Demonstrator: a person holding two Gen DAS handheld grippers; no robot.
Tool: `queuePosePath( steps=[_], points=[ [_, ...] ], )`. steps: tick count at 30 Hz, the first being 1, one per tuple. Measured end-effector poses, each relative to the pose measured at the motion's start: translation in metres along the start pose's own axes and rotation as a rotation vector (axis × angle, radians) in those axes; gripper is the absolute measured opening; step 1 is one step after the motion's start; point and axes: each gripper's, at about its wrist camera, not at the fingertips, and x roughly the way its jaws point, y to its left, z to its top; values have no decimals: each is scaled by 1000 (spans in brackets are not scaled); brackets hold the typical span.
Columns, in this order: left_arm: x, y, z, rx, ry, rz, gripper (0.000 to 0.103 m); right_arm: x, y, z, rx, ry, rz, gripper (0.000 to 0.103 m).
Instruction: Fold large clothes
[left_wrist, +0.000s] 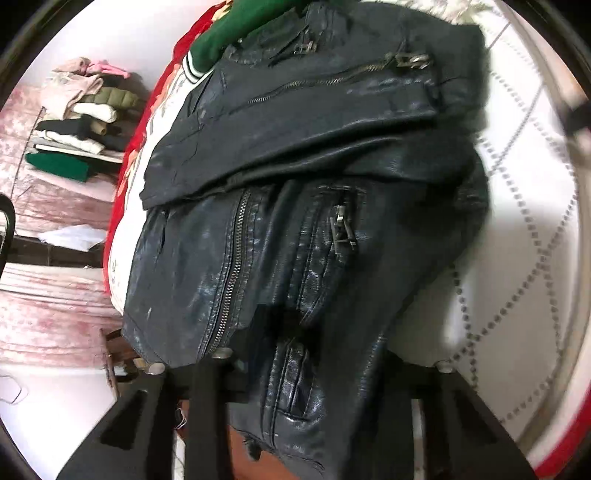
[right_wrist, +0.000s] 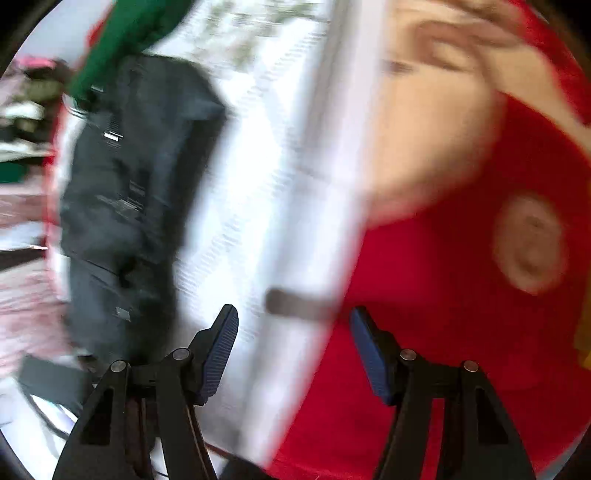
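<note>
A dark navy leather jacket (left_wrist: 295, 206) with metal zippers fills the left wrist view, folded over itself on a white quilted cloth (left_wrist: 517, 258). My left gripper (left_wrist: 295, 369) is right at its near edge; the leather drapes over the fingers and hides the tips. In the right wrist view the jacket (right_wrist: 125, 192) lies blurred at the left. My right gripper (right_wrist: 293, 325) is open and empty, above the white cloth (right_wrist: 266, 206) and red blanket (right_wrist: 443, 332).
A stack of folded clothes (left_wrist: 81, 118) sits on a shelf at the left. A green garment (left_wrist: 221, 29) lies beyond the jacket, also in the right wrist view (right_wrist: 122, 40). The red blanket has a cream floral pattern (right_wrist: 528, 243). Pink curtain fabric (left_wrist: 48, 295) hangs at the left.
</note>
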Motion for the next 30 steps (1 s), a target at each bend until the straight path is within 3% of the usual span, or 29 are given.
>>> queuePosePath(
  steps=[2, 4, 8, 9, 10, 14, 20, 23, 26, 30],
  points=[
    [-10, 4, 0, -18, -21, -36, 9, 7, 2, 10, 23, -27, 138, 73],
    [-22, 5, 0, -24, -44, -49, 7, 17, 3, 21, 71, -24, 276, 73],
    [-32, 20, 1, -33, -69, -104, 7, 57, 26, 23, 166, -29, 409, 71],
    [-37, 21, -1, -34, -72, -121, 7, 61, 28, 24, 186, -33, 437, 65],
    [-40, 24, -1, -33, -79, -138, 7, 65, 33, 25, 196, -29, 464, 34],
    [-47, 47, 2, -10, -113, -213, 7, 78, 89, 8, 195, -96, 376, 18],
    [-58, 115, 6, -41, -136, -362, 7, -1, 182, 2, 109, -181, 251, 16],
    [-54, 162, 10, -81, -132, -438, 7, -20, 249, 0, 51, -204, 180, 16],
    [-28, 211, 14, -131, -118, -483, 13, -20, 314, 3, -14, -208, 111, 16],
    [24, 263, 9, -234, -65, -528, 14, 27, 406, 21, -98, -174, 9, 16]
  ],
)
